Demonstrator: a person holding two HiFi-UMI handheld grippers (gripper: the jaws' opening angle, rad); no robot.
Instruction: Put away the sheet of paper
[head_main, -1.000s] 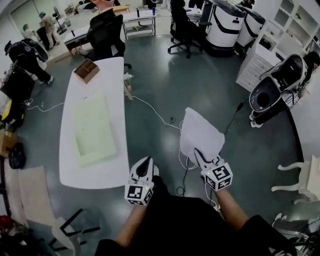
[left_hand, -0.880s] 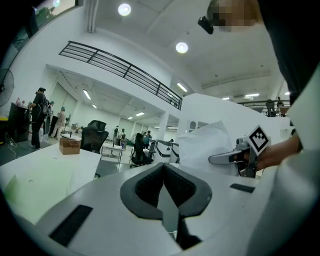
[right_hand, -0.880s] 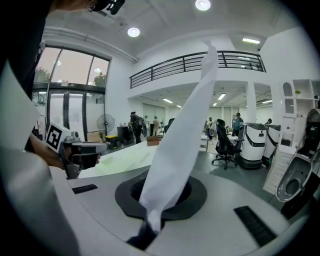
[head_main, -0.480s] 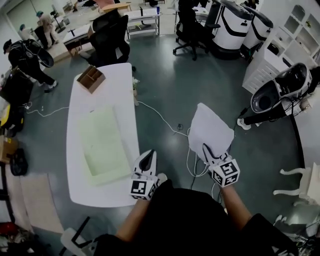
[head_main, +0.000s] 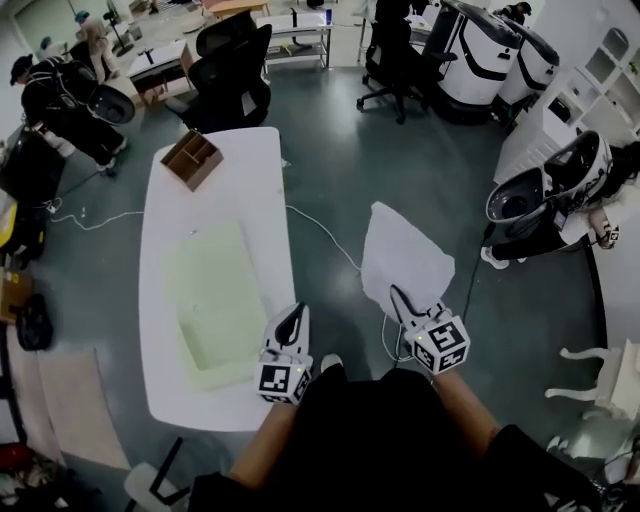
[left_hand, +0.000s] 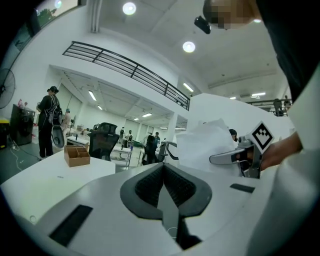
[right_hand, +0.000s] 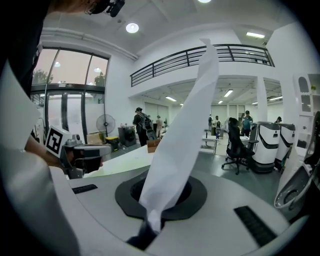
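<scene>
**Paper gripped, not yet put away**

Head view: we carry the sheet of paper (head_main: 405, 255) in our right hand-held gripper (head_main: 398, 300) at one o'clock, over the floor, with the desk (head_main: 215, 200) at eleven.
Left gripper view: our left hand-held gripper (left_hand: 164, 186) is closed and empty.
Right gripper view: the jaws pinch the sheet. Stowing it remains.

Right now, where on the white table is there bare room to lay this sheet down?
Bare tabletop lies between the wooden organizer and the green mat, and again between the mat and the table's near end. The mat fills the middle; the left gripper hangs over the near right edge.
</scene>
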